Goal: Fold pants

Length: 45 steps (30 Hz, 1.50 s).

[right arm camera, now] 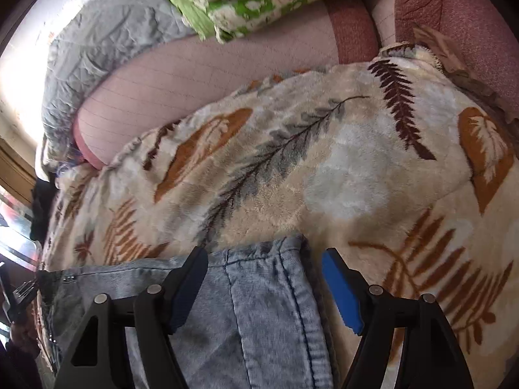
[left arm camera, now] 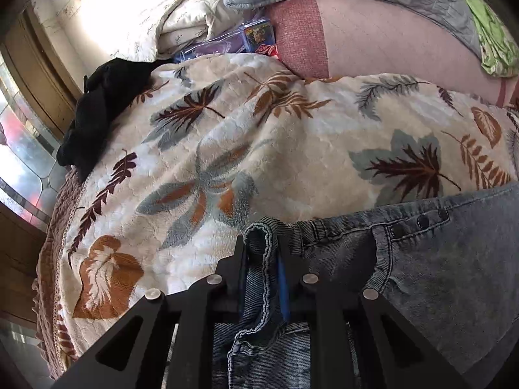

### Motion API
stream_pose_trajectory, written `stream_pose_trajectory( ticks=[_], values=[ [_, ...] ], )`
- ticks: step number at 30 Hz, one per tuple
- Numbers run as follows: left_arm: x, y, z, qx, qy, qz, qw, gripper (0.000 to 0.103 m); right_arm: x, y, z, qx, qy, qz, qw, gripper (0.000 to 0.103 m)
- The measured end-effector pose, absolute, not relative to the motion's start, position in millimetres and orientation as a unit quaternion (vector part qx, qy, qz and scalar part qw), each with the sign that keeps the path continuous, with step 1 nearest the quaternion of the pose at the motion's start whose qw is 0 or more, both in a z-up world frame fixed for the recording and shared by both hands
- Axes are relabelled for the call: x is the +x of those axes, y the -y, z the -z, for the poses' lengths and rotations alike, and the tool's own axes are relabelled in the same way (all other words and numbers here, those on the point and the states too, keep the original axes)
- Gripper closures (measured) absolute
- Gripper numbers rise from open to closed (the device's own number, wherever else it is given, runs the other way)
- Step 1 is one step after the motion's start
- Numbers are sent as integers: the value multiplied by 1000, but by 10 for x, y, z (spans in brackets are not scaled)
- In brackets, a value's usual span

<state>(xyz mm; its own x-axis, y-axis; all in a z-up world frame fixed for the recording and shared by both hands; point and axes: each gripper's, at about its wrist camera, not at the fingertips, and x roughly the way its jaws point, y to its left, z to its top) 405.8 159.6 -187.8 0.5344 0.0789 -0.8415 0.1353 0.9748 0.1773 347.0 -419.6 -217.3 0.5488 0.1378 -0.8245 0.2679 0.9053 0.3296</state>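
Jeans [left arm camera: 438, 269] are lying at six o'clock on the leaf-print blanket [left arm camera: 259, 149]; your left gripper [left arm camera: 262, 243] is pinching their folded hem, while your right gripper [right arm camera: 264, 275] is hovering wide over the denim.

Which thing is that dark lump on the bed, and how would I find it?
Start at the big fluffy cream blanket with brown and grey leaves that covers the bed. Follow it to its far left edge, by the window with the wooden frame. There lies a crumpled black cloth bundle, the only plain black thing there, unlike the faded blue denim pants at the near edge.
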Motion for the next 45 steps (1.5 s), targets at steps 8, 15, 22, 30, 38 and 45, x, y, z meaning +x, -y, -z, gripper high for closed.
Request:
stream_pose_trajectory(
  ticks=[8, 15, 22, 30, 38, 45],
  values=[
    [3930, -1687, 1571, 93, -455, 23, 885, 91, 3514, 3988, 2102, 145, -475, 39, 867, 85],
    [3529, -1835, 1046, 66, -409, 40, 909, 91, 2903, 4045, 1486, 174, -403, 27, 898, 85],
    [2773, -2022, 664, 47, -366, 56, 928, 91, 2022, 4105, 1126, 223, -357, 19, 907, 85],
    [1752, -2326, 742, 42, -352, 61, 933, 91, 892, 4003, 1260, 229, -368, 9, 901, 85],
    [1052, -2592, 1615, 66, -440, 27, 895, 89, 38, 3640, 1964, 186, -502, -8, 845, 57],
    [817, -2742, 1542, 50, -438, -30, 897, 85, -191, 3793, 1779, 186, -472, 9, 862, 45]
  ],
)
